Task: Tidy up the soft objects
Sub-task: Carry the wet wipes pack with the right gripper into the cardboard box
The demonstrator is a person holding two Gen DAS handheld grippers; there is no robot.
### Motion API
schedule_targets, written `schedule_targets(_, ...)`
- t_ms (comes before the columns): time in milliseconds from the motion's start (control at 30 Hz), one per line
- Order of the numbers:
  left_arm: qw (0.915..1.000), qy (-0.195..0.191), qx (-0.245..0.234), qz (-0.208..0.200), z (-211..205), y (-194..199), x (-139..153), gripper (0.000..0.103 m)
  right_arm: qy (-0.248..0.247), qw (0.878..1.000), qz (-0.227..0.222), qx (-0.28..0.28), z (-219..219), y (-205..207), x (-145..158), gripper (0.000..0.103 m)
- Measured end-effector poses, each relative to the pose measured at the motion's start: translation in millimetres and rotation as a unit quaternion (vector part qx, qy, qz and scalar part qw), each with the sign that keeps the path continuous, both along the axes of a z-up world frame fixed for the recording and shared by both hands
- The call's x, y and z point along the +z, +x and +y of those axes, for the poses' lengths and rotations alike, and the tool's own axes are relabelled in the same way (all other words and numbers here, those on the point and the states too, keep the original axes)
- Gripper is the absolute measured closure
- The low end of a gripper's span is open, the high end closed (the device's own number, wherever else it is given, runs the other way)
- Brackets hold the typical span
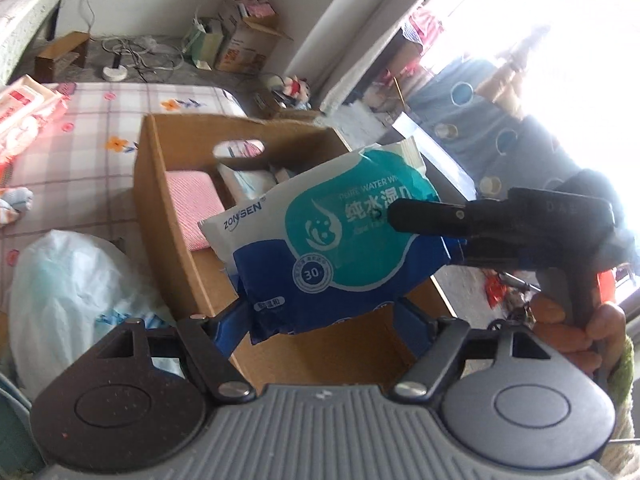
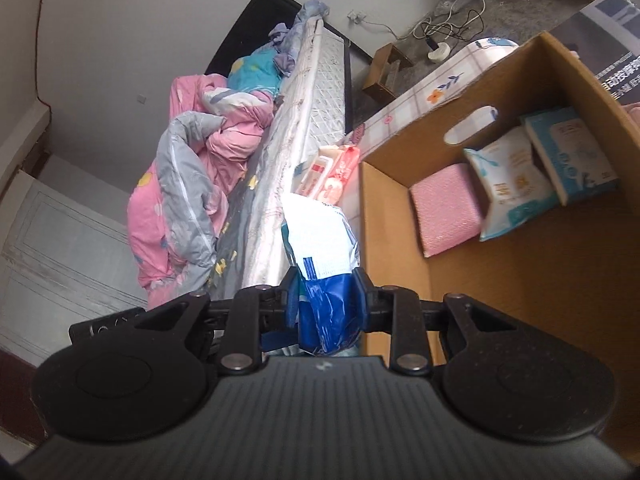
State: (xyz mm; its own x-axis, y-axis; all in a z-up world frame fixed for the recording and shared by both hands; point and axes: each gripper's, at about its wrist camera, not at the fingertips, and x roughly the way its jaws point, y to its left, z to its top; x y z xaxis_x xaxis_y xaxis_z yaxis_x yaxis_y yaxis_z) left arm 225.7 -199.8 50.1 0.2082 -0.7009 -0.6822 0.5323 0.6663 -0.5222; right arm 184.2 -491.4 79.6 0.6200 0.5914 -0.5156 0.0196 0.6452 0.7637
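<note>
The wet-wipes pack [image 1: 332,240] hangs in the air above the open cardboard box [image 1: 160,184], gripped from two sides; its lower blue end dips between the left gripper [image 1: 324,320]'s blue pads and hides most of them, so I cannot tell whether those jaws actually press it; the right gripper [image 2: 326,300] has its jaws pressed onto the pack's blue end, the crinkled wrapper bulging out between the pads. In the left wrist view the right gripper's black finger [image 1: 424,218] covers the tail of the print, so only "ZONSEN", "PURE WATER W…", the characters 纯水湿 and a "30" in a round badge can be read; the small line beneath is blurred. Inside the box a pink cloth [image 2: 446,208] stands on edge against the end wall, beside it a white-and-teal packet [image 2: 508,184] and then a pale blue packet [image 2: 572,152], their lettering too soft to make out. On the checked bedspread [image 1: 92,132] lie a red-and-white pack [image 1: 24,116], cut off by the frame, and a crumpled white plastic bag [image 1: 72,288].
</note>
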Motion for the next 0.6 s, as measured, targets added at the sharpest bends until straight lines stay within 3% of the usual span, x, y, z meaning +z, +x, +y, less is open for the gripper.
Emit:
schedule_targets(133, 0.9999, 0.0, -0.005, -0.011, 0.5, -9.2, -4.1, 0.028, -0.042, 0.999, 0.025, 0.012, -24.8, -15.9, -10.9, 0.079)
schedule_targets(300, 0.999, 0.002, 0.034, -0.028, 24.2, -13.6, 0.7, 0.028, -0.088, 0.99, 0.083, 0.069, -29.9, -9.6, -46.6, 0.079)
schedule_targets(433, 0.997, 0.009, 0.067, -0.038, 40.6, -10.2, 6.5, 0.027, -0.111, 0.975, 0.113, 0.155, -2.2, 24.7, -74.3, 0.08)
schedule_targets(600, 0.9929, 0.02, 0.11, -0.042, 60.1, -8.9, 6.6, 0.027, -0.156, 0.951, 0.09, 0.25, 30.3, 77.3, -78.2, 0.078)
